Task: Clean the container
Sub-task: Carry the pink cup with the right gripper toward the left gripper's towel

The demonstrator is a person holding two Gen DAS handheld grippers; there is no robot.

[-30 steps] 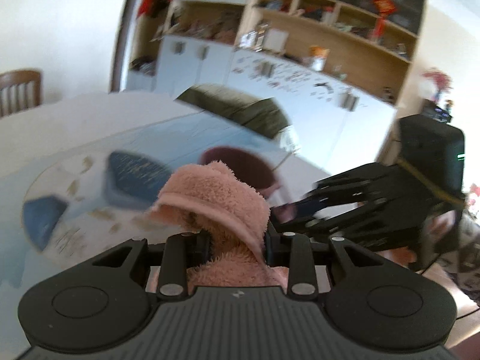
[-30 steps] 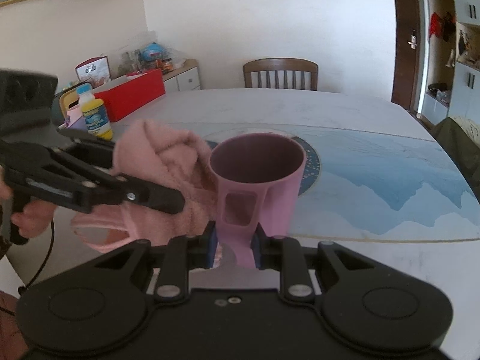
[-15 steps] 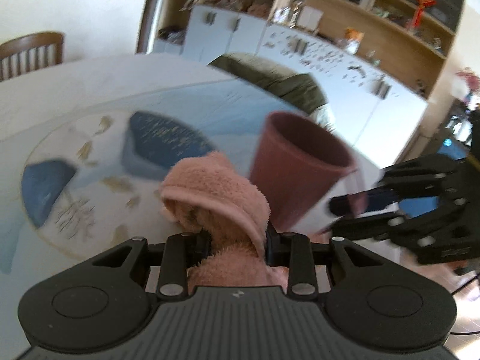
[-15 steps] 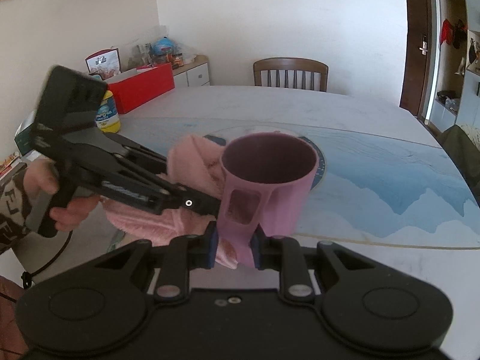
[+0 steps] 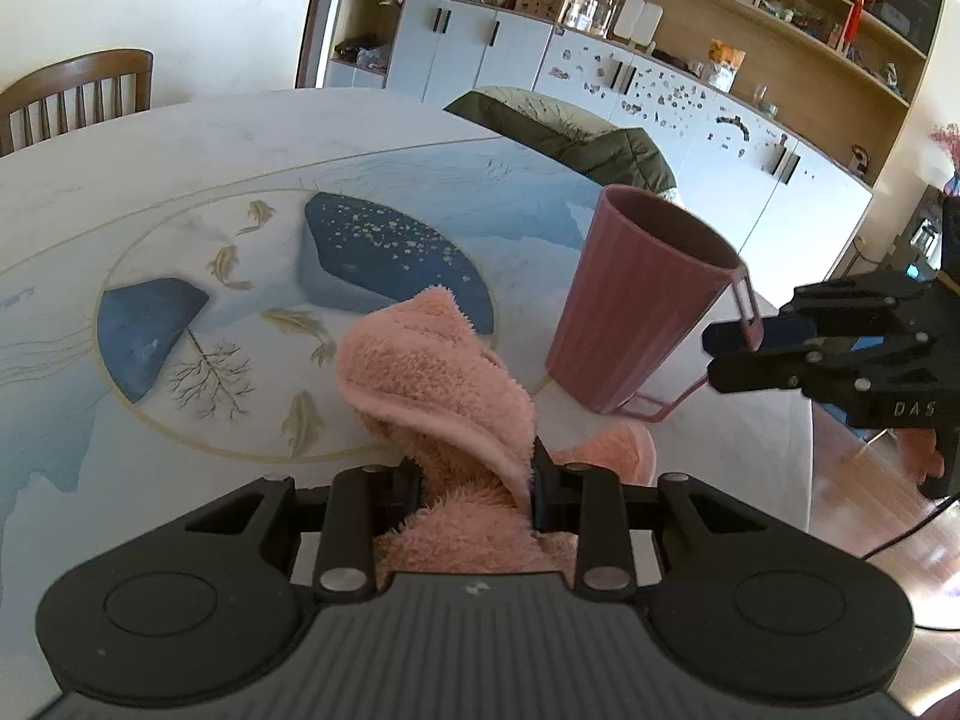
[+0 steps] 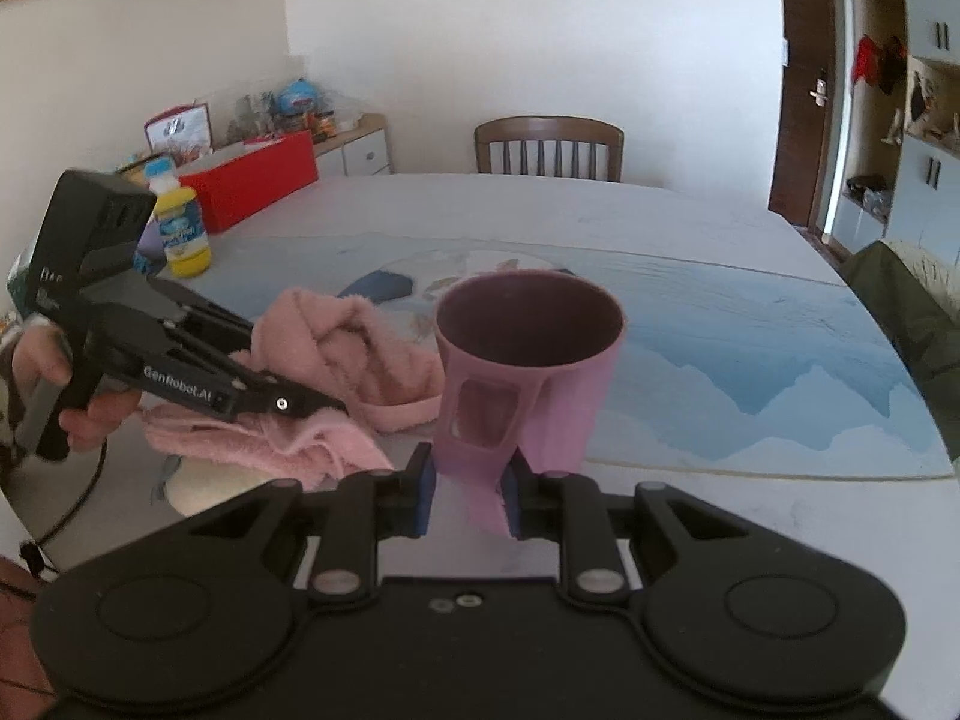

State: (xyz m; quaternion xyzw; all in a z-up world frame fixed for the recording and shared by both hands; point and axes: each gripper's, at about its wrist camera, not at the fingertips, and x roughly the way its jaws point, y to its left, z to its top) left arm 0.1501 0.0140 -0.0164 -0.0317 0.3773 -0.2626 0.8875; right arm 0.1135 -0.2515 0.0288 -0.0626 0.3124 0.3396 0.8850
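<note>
Cup (image 5: pixel 642 300) lowered onto table (image 5: pixel 180 138); right gripper (image 6: pixel 465 495) gripping handle

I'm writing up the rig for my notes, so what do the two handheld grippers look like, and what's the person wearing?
Both are matte black plastic with linkage arms, silver pivot pins and a ribbed body with two round discs. The left gripper reads "GenRobot.AI" in white, with a boxy black block at the back and a black cable hanging below. The right gripper shows "DAS"; its fingers carry blue pads. A patterned sleeve edge shows by the left hand.
</note>
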